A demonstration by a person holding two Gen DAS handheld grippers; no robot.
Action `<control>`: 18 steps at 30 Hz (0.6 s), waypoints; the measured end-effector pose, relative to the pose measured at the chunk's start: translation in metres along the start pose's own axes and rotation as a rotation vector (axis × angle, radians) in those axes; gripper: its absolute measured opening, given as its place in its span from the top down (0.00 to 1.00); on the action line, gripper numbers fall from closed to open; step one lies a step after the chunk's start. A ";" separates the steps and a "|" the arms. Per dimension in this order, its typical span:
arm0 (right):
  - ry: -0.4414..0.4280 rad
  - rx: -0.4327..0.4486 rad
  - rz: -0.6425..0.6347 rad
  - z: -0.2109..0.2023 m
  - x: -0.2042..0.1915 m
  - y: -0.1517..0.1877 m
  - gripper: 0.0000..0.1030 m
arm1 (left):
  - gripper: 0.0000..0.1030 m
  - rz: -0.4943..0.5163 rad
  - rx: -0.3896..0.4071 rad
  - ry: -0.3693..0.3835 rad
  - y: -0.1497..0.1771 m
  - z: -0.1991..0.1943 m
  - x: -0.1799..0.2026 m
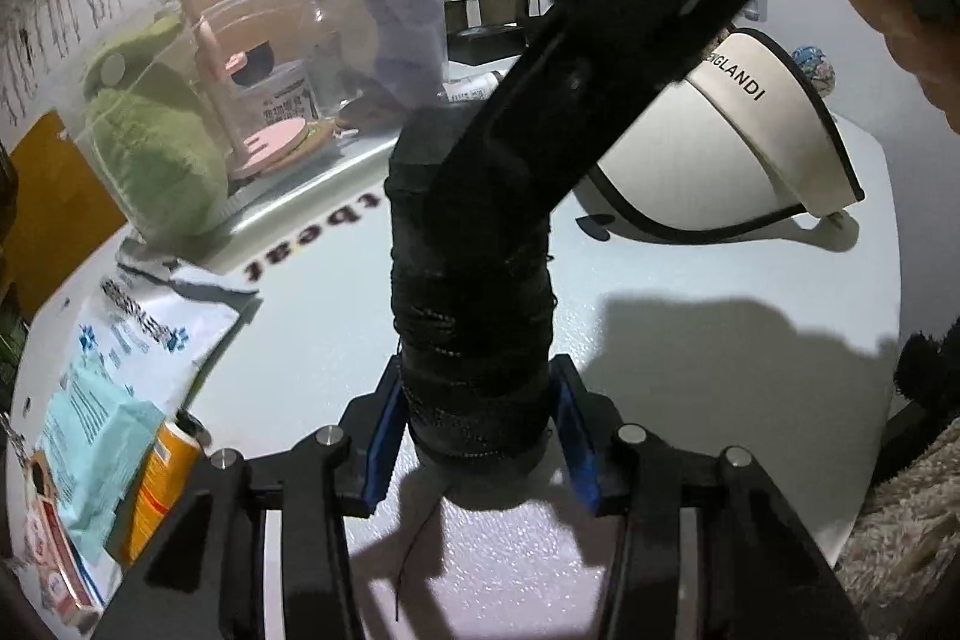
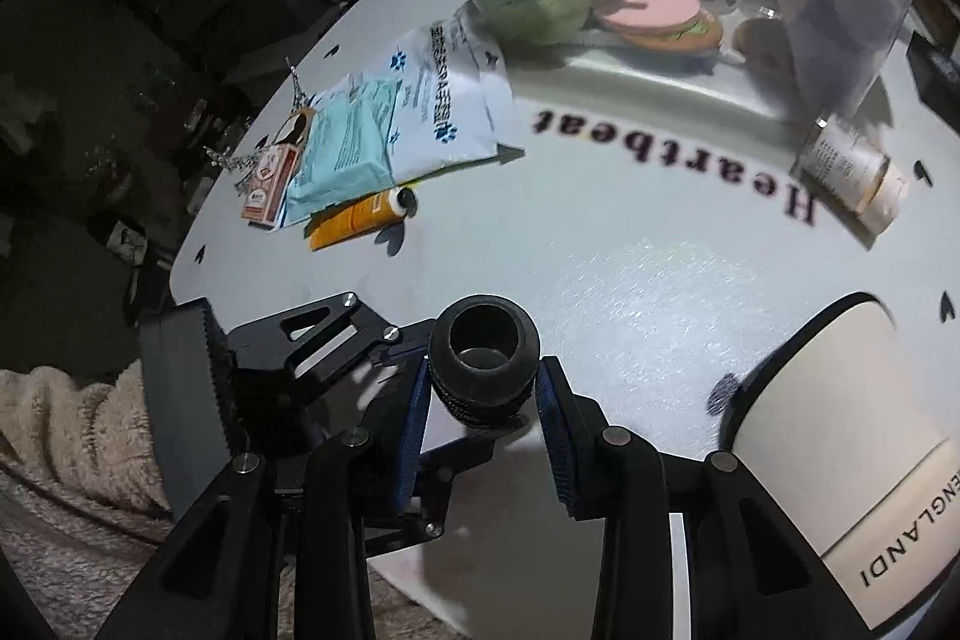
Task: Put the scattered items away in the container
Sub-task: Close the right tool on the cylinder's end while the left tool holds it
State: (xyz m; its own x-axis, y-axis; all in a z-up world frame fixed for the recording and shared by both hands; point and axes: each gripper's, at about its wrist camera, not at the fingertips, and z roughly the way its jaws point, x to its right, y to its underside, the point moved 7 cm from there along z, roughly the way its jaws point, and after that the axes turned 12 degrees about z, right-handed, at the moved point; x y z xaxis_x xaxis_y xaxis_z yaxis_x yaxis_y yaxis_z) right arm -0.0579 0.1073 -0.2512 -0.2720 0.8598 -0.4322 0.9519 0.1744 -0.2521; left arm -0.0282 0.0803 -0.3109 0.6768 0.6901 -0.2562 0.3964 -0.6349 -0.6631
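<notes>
Fingers: both grippers, left (image 1: pixel 480 430) and right (image 2: pixel 483 400), clamp one black spool (image 1: pixel 474 292).
Tabletop (image 2: pixel 630 250): white.
Container (image 1: pixel 270 58): clear, far, holding plush toys.

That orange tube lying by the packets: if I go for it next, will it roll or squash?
The orange tube lies on its side on the table, so a sideways nudge could roll it. It looks like a soft squeeze tube, so it may dent under a firm grip. Its flat crimped end tucks under the blue packet, which could drag along.
</notes>
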 end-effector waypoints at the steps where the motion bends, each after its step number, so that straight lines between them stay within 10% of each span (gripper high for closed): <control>1: -0.013 0.000 0.011 -0.001 -0.002 -0.001 0.64 | 0.56 -0.006 -0.002 0.002 0.002 0.000 0.000; 7: -0.001 0.022 -0.001 -0.008 -0.013 -0.008 0.35 | 0.56 -0.036 0.001 0.024 0.006 -0.002 -0.003; 12: 0.038 -0.019 -0.107 0.003 -0.027 -0.009 0.36 | 0.56 -0.054 0.005 0.041 0.006 -0.003 -0.005; 18: 0.051 -0.079 -0.072 0.014 -0.020 -0.011 0.61 | 0.56 -0.064 0.007 0.044 0.005 -0.005 -0.006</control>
State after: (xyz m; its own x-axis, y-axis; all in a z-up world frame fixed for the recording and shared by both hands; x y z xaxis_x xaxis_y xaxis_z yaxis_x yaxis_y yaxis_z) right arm -0.0649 0.0814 -0.2517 -0.3347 0.8664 -0.3706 0.9387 0.2723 -0.2113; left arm -0.0270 0.0709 -0.3093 0.6767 0.7133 -0.1824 0.4357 -0.5876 -0.6818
